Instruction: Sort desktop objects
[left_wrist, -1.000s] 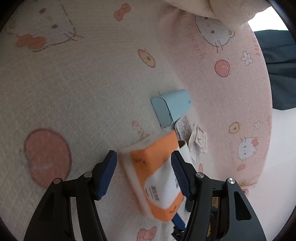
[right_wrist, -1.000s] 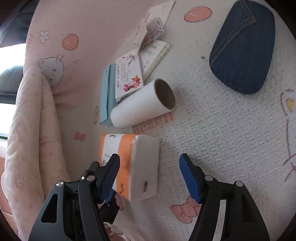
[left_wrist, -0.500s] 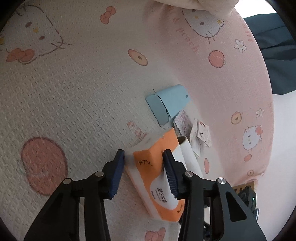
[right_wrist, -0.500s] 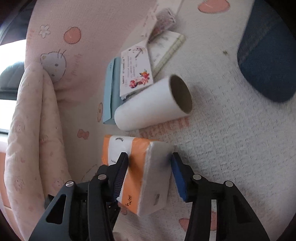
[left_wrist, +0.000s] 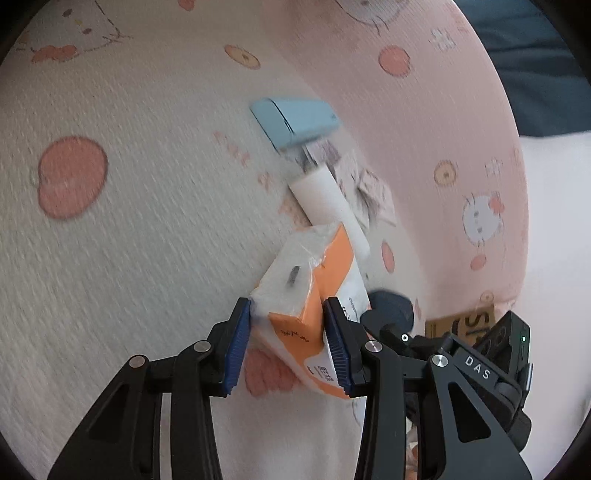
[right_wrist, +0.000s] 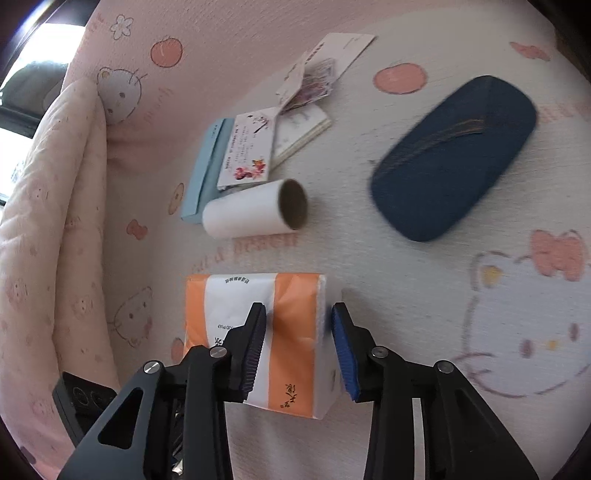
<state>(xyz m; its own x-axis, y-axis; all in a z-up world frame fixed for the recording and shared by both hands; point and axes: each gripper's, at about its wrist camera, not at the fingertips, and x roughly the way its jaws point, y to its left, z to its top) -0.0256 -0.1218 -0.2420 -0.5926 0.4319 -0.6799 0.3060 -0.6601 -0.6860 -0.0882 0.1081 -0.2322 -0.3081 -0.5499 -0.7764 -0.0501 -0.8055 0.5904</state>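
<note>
Roll (right_wrist: 255, 208) behind tissue pack (right_wrist: 258, 332), case (right_wrist: 454, 155) right of roll

Soft daylight, blown-out window glare, motion blur, fisheye-warped edges.

Cartoon-cat bedsheet (right_wrist: 424, 280), white with peach prints, pink sheet border (left_wrist: 443, 122), quilted blanket (right_wrist: 48, 192), bright window (right_wrist: 33, 40), daylight.

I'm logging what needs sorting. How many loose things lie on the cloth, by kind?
Tissue pack: 1
Paper roll: 1
Blue box: 1
Denim case: 1
Notepad: 1
Cards or leaflets: at least 2; overlapping, so uncertain
Total: at least 7
</note>
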